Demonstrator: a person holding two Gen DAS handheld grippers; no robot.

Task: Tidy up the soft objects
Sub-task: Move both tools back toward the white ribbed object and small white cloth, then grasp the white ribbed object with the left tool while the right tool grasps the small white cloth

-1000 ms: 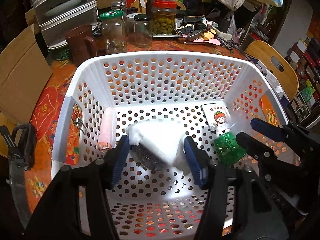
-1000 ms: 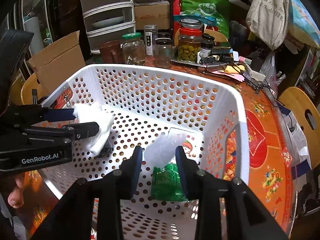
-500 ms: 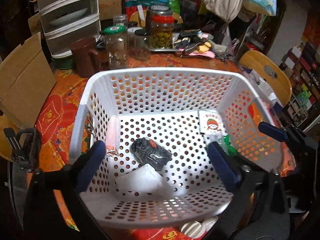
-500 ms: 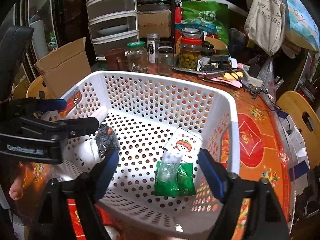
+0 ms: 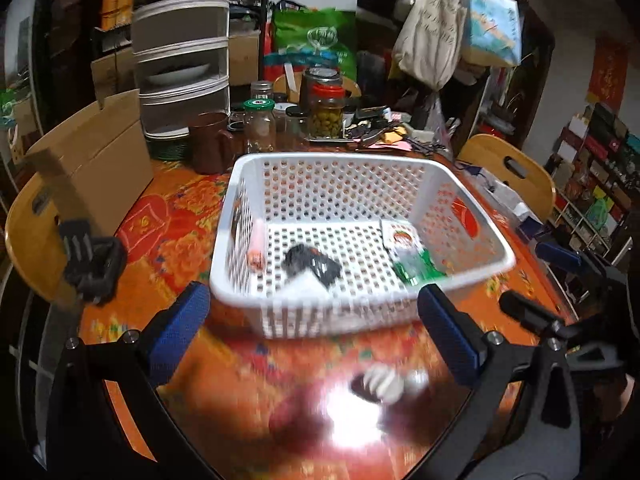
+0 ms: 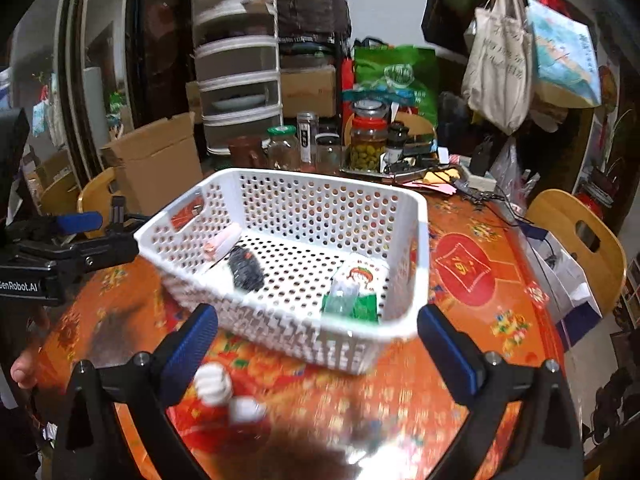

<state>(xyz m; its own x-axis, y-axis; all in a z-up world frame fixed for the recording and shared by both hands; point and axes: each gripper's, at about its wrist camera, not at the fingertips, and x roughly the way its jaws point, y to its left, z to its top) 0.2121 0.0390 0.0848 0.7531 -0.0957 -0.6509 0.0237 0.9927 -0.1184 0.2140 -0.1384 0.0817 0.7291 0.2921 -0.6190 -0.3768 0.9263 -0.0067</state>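
A white perforated basket (image 5: 360,164) (image 6: 416,240) stands on the orange table. Inside lie a white soft pad (image 5: 306,284) (image 6: 218,276), a black bundle (image 5: 312,264) (image 6: 246,268), a pink roll (image 5: 257,246) (image 6: 222,242), a white packet with a tomato picture (image 5: 400,236) (image 6: 362,274) and a green packet (image 5: 420,270) (image 6: 352,304). My left gripper (image 5: 316,336) is open and empty, in front of the basket. My right gripper (image 6: 318,348) is open and empty, also in front of it. A blurred white soft toy (image 5: 382,386) (image 6: 224,394) lies on the table near both.
Glass jars (image 5: 260,128), a brown mug (image 5: 210,142) and clutter stand behind the basket. A cardboard box (image 5: 88,160) is at the left. Wooden chairs (image 6: 576,236) stand around the table. Drawers (image 6: 240,88) stand at the back.
Both grippers released their items into the basket, opened wide and pulled back out of the basket toward the table's near edge. The white pad and packets now lie in the basket.
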